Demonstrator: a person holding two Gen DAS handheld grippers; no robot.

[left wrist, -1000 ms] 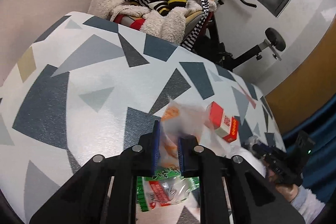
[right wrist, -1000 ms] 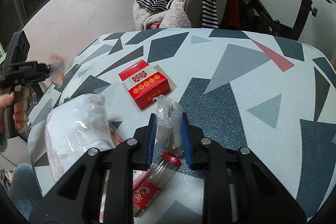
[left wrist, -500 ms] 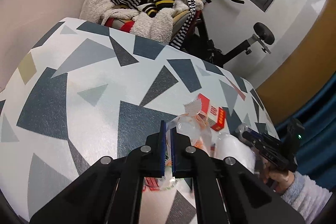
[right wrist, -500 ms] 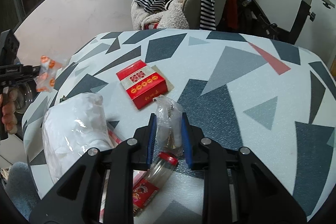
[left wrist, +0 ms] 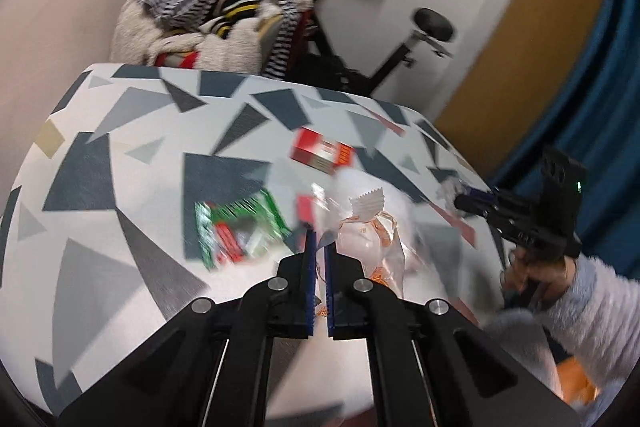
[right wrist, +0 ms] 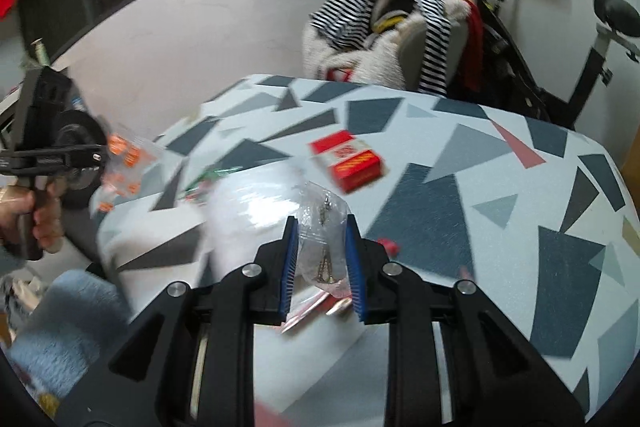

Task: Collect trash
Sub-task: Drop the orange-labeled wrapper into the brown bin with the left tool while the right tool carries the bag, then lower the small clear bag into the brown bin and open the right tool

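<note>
Triangle-print table in a cluttered room

Behind the table: chair heaped with clothes (stripy top uppermost), exercise bike, white wall.

So both hands came up off the triangle-patterned table top since a second ago. The left gripper closed the last bit onto the clear plastic bag with orange print, and that bag now hangs clear of the table beyond its left edge. The right gripper lifted the small clear crinkly bag with something metal inside, I think right off the surface, though it's blurry. The green and red snack wrapper is now uncovered.
</note>
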